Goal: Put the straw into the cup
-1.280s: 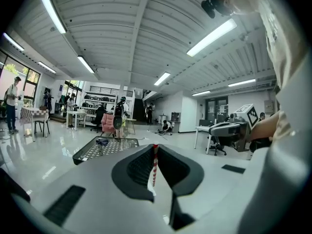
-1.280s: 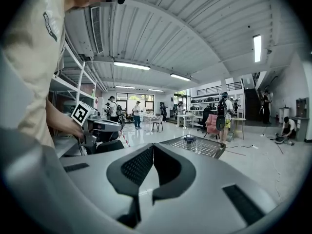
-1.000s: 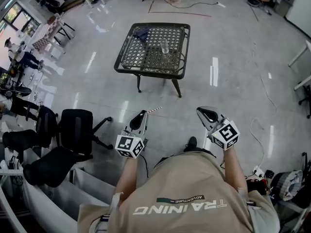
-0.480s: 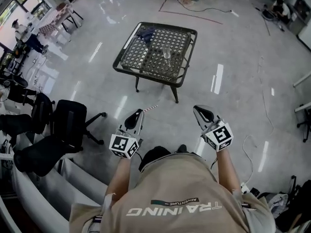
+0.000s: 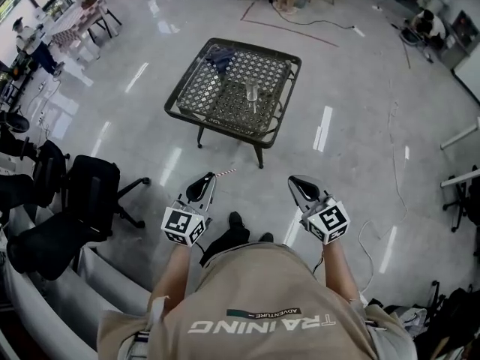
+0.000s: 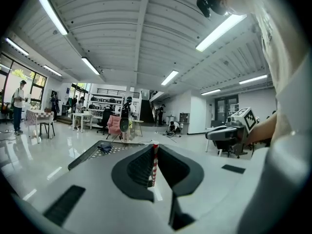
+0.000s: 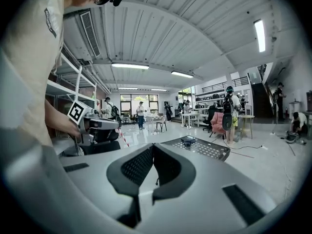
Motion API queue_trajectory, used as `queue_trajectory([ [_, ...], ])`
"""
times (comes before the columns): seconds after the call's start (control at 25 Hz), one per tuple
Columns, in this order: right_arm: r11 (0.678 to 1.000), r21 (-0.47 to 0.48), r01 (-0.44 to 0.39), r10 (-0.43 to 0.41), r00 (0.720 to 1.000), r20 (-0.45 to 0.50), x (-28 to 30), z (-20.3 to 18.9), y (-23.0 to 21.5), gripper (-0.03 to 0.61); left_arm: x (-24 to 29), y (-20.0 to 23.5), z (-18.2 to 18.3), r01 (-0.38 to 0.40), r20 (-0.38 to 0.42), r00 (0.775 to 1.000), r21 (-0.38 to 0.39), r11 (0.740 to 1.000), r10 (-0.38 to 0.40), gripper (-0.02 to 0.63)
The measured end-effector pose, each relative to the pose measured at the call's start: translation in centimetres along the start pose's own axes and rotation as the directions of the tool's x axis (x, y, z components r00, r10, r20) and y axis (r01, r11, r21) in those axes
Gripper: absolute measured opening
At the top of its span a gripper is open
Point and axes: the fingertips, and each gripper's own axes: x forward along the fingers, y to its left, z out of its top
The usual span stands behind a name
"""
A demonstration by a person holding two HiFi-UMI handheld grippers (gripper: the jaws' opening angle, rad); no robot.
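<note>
Left tongs [image 5: 203, 189] are clamped shut on the striped straw [image 5: 225, 172], with its end poking out past the tips. The cup [image 5: 252, 92] stands on the mesh counter [image 5: 217, 127], well apart from both tongs. Risk imo: thin straw, narrow cup mouth, so a tilted approach could bend the straw or tip the cup. Right tongs [image 5: 298, 182] are closed on nothing, so nothing's steadying that cup.

Only readable print is on the shirt [image 5: 262, 283] behind the left gripper [image 5: 205, 181] and right gripper [image 5: 297, 184]: big "TRAINING", small "ADVENTURE", both upside down.
</note>
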Motion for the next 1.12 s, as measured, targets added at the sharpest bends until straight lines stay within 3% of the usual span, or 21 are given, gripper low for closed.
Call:
queue_trajectory([
  [0.44, 0.998, -0.046, 0.053, -0.055, 0.998, -0.040, 5.8, 1.8, -1.4, 0.018, 3.4, 8.7, 0.3, 0.024, 0.049, 0.999, -0.040, 0.999, -0.022, 0.037],
  [0.84, 0.996, -0.004, 0.088, -0.088, 0.993, -0.078, 8.3, 0.7, -1.3, 0.018, 5.4, 11.7, -0.1, 0.083, 0.018, 0.996, -0.059, 0.995, -0.082, 0.037],
  [1.12, 0.996, 0.014, 0.084, -0.083, 0.993, -0.081, 10.2, 0.7, -5.6, 0.018, 10.0, 12.7, 0.4, 0.084, 0.005, 0.996, -0.066, 0.994, -0.084, 0.037],
])
